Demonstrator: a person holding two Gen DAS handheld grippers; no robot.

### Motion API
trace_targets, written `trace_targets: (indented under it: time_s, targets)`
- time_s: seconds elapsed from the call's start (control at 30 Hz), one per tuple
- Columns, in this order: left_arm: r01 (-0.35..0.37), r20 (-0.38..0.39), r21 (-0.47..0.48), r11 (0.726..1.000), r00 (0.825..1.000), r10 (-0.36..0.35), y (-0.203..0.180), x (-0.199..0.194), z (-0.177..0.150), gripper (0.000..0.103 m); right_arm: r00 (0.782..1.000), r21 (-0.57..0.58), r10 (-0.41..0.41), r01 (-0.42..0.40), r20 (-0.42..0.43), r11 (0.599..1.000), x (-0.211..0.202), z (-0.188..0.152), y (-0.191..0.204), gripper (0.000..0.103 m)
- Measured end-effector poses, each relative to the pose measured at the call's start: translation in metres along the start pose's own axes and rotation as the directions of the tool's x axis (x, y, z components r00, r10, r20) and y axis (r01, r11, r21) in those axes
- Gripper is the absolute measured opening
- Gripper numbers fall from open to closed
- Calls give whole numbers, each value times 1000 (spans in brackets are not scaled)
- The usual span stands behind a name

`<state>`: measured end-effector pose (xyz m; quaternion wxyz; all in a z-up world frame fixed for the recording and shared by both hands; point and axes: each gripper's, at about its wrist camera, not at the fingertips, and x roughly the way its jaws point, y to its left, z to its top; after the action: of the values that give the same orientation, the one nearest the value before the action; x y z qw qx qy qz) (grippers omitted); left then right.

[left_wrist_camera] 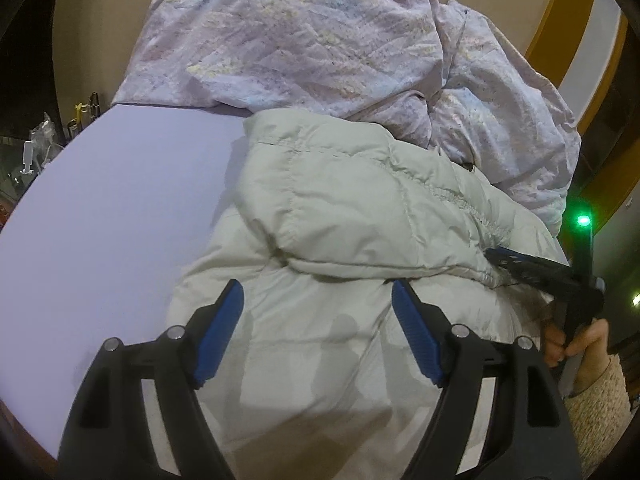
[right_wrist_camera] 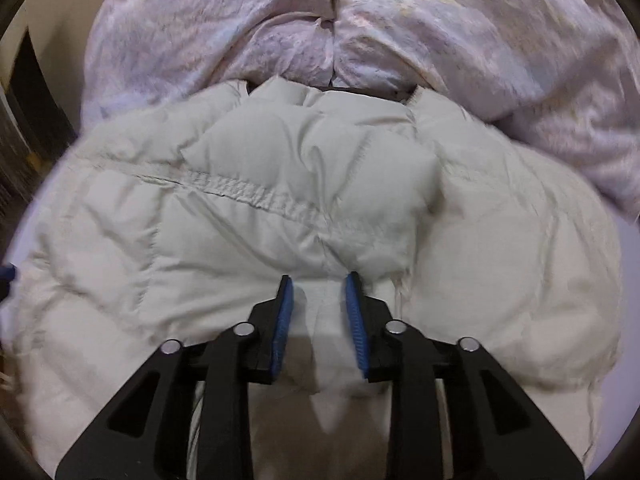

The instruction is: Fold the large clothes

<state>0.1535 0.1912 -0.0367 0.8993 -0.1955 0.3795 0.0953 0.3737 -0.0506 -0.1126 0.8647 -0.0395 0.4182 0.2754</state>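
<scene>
A pale cream puffer jacket lies on the lilac bed sheet, one sleeve folded across its body. My left gripper is open and empty just above the jacket's lower part. In the right wrist view the jacket fills the middle. My right gripper stands with its jaws partly apart around a fold of the sleeve's cuff; I cannot tell if the blue pads press it. The right gripper also shows in the left wrist view at the sleeve cuff.
A crumpled floral duvet is heaped behind the jacket, also in the right wrist view. Small items stand beside the bed at far left. A yellow-trimmed wall is at right.
</scene>
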Motion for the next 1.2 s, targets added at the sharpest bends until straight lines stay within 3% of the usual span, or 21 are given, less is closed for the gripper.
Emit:
trace_targets:
  time_s: [0.07, 0.13, 0.27, 0.5, 0.63, 0.83, 1.0, 1.2]
  targets:
    - [-10, 13, -5, 1000, 1000, 10, 12, -12, -4, 82, 997, 55, 73, -74, 8, 996, -19, -7, -14, 66]
    - [-10, 17, -22, 1000, 1000, 10, 29, -24, -10, 82, 996, 97, 82, -85, 43, 992, -51, -23, -31, 81]
    - [4, 4, -69, 998, 1000, -4, 61, -43, -24, 82, 996, 148, 61, -70, 63, 986, -101, -59, -70, 83]
    - [101, -58, -172, 980, 992, -113, 95, -57, -61, 82, 999, 338, -24, 9, 39, 941, -160, -134, -153, 85]
    - [112, -73, -189, 976, 989, -128, 98, -56, -78, 82, 1000, 440, 23, -20, -2, 898, -167, -177, -186, 85]
    - [173, -81, -226, 959, 978, -195, 100, -56, -95, 80, 987, 513, 159, -148, 24, 845, -161, -215, -195, 84]
    - [210, -61, -244, 947, 971, -231, 98, -61, -108, 77, 992, 538, 125, -114, 16, 835, -156, -225, -200, 80]
    - [285, -41, -287, 915, 950, -309, 100, -67, -125, 65, 975, 525, 216, -215, 60, 824, -155, -234, -196, 71]
